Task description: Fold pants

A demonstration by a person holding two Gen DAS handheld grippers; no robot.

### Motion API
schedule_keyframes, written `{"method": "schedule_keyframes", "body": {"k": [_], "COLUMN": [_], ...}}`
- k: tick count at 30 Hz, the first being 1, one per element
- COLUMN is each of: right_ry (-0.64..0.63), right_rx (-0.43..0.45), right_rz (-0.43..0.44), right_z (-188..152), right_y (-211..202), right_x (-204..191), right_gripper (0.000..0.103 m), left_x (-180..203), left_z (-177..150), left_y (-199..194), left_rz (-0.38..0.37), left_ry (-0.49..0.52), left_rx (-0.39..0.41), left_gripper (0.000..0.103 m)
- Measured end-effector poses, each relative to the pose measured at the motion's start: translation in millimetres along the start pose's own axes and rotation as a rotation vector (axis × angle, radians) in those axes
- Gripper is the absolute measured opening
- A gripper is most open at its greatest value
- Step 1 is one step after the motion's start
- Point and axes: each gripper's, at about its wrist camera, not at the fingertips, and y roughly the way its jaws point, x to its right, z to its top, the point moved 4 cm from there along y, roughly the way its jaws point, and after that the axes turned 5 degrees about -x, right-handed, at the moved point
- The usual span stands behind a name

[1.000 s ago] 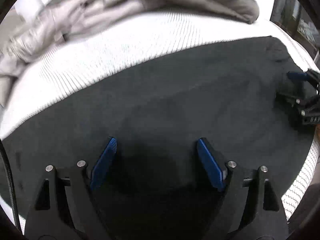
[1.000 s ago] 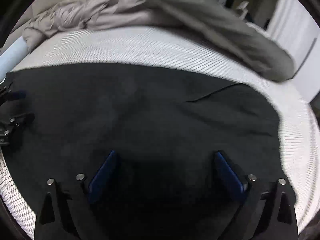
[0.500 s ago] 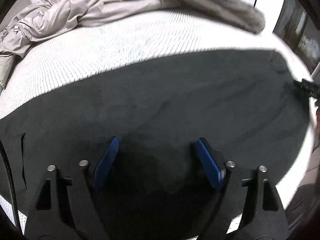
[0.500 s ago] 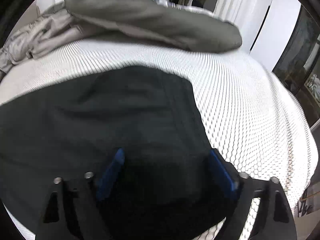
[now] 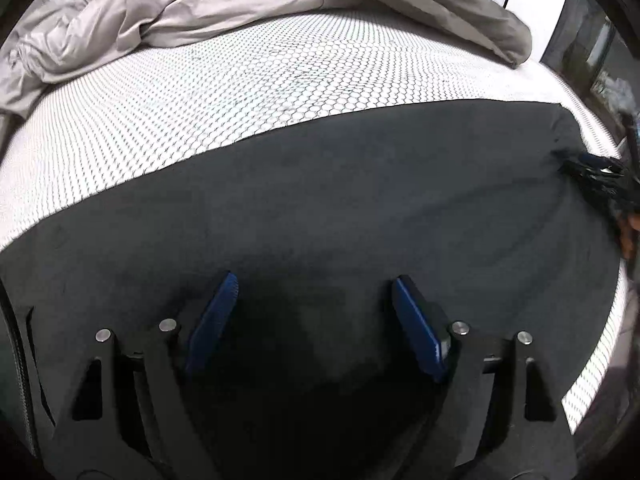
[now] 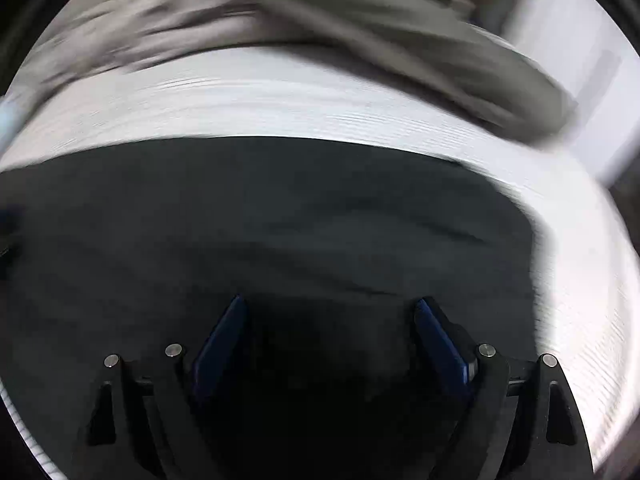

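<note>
White honeycomb mattress (image 5: 224, 92), grey duvet (image 5: 192, 4) bunched along far edge. Black pants (image 5: 360, 200) spread flat across near edge. Left tool (image 5: 312, 312) wide apart, empty, over cloth; right tool (image 6: 328, 332) closing, gripping nothing.

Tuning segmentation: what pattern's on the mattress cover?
White mattress cover with a fine dark honeycomb mesh; sharpest in the left wrist view.

The pants (image 5: 360, 200) lie spread flat on the mattress (image 5: 200, 100), covering its near part from side to side. Behind them runs a bare strip of mattress, and behind that a rumpled blanket (image 5: 180, 12) lies heaped along the far side. The left gripper (image 5: 314, 308) hangs above the pants near their front edge. The right gripper (image 6: 330, 332) hangs above them further right, toward their right end.
</note>
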Motion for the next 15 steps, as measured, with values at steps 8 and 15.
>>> {"method": "schedule_keyframes", "body": {"k": [8, 15], "right_ry": [0.085, -0.044], "right_rx": [0.066, 0.130], "right_rz": [-0.107, 0.085], "right_z": [-0.1, 30.0], "right_y": [-25.4, -38.7], "right_x": [26.4, -74.9], "right_gripper": [0.082, 0.082], "left_x": [-16.6, -27.0], "left_z": [4.8, 48.4], "left_y": [-15.6, 5.9], "left_rz": [0.044, 0.062], "left_ry": [-0.048, -0.177], "left_rx": [0.031, 0.059], "left_gripper": [0.077, 0.077]}}
